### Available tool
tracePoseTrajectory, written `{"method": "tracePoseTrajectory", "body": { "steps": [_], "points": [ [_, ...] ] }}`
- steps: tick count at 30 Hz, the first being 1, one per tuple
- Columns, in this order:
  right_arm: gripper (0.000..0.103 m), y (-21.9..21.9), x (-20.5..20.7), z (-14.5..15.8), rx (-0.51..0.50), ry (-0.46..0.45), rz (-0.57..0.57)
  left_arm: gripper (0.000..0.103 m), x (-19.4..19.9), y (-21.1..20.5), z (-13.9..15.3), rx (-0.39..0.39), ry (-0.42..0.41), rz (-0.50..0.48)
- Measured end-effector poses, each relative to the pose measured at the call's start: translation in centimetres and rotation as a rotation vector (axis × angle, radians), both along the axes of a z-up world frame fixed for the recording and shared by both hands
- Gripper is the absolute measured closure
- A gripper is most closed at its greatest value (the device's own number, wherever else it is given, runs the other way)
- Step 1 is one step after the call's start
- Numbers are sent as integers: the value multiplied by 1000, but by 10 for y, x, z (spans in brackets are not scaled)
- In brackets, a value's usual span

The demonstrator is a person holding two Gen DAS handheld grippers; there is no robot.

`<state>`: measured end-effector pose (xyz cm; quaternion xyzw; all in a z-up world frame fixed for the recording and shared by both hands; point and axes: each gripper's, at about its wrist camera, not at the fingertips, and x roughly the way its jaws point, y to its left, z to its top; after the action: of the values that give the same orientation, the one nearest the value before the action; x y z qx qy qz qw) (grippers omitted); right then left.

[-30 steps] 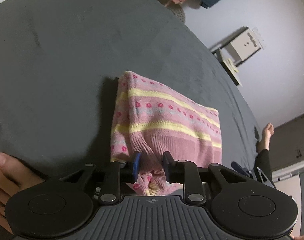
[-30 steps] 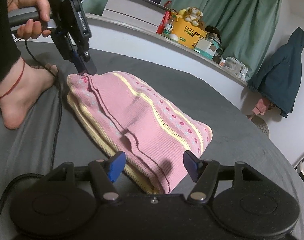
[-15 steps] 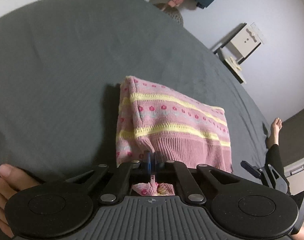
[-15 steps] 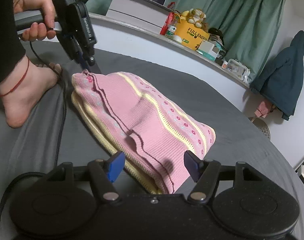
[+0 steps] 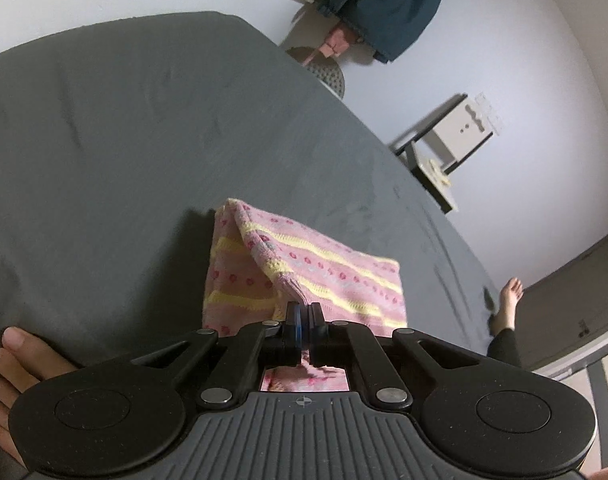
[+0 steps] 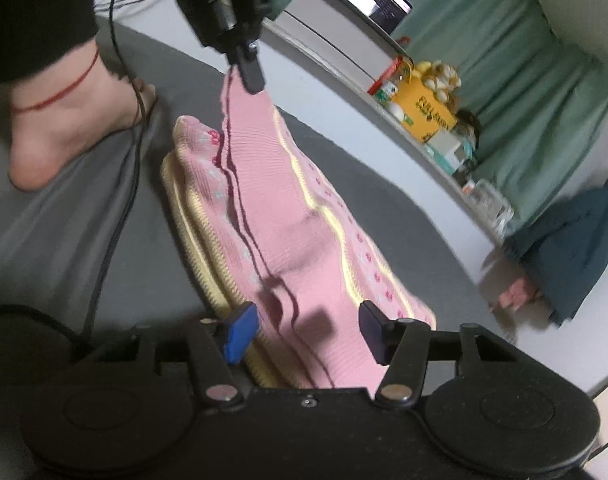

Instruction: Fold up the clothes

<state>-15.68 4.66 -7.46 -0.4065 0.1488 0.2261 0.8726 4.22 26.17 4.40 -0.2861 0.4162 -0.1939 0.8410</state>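
Our left gripper [image 5: 303, 316] is clamped on one corner of the pink sweater [image 6: 288, 232], which it holds raised off the bed [image 5: 124, 152] while the rest lies folded in layers mid-bed. Our right gripper [image 6: 304, 332] hangs over the sweater's near end, fingers wide, gripping nothing.

With only a small pinch of ribbed knit between the left fingers, the corner may slip free. Because just one corner is lifted, the layers beneath may drag and come apart. The cable [image 6: 124, 168] trailing beside the sweater could snag it.

The bed is a dark grey sheet, slightly creased. From left: a foot [image 6: 76, 120] on the sheet, a ledge [image 6: 416, 120] with boxes, green curtains [image 6: 524, 80], a dark jacket [image 6: 576, 248] against the white wall.
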Motion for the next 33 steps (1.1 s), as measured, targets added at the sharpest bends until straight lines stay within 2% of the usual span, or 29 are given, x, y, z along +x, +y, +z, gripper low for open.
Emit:
{"method": "tracePoseTrajectory", "body": {
  "steps": [3, 4, 7, 13, 16, 18, 19, 20, 25, 27, 29, 32, 33],
  "points": [
    [59, 8, -3, -3, -39, -36, 35, 101, -1, 1, 2, -7, -3, -1],
    [63, 10, -4, -2, -40, -38, 41, 101, -2, 0, 2, -7, -1, -1],
    [68, 12, -1, -3, -39, -38, 21, 101, -3, 1, 1, -21, 3, 0],
    [69, 18, 1, -17, -131, -89, 32, 101, -2, 2, 2, -46, -4, 17],
    [78, 18, 0, -19, -143, -95, 39, 101, -2, 1, 5, -47, -8, 15],
    [75, 19, -3, -19, -165, -96, 51, 101, -2, 2, 6, -56, -9, 25],
    [64, 19, -4, -20, -177, -97, 56, 101, -1, 3, 7, -60, -10, 24],
    [61, 19, -5, -20, -188, -97, 62, 101, -1, 2, 6, -58, -11, 22],
    [62, 21, -1, -26, -238, -91, 60, 101, -1, 0, 8, -77, -15, 20],
    [66, 21, 1, -28, -223, -100, 50, 101, -2, -1, 9, -76, -20, 16],
    [89, 21, 3, -27, -199, -108, 34, 101, -4, -3, 12, -62, -22, 8],
    [100, 18, 4, -21, -153, -130, 23, 101, -6, -4, 15, -48, -19, 0],
    [100, 15, 3, -15, -124, -142, 24, 101, -8, -4, 16, -39, -16, -5]
  ]
}}
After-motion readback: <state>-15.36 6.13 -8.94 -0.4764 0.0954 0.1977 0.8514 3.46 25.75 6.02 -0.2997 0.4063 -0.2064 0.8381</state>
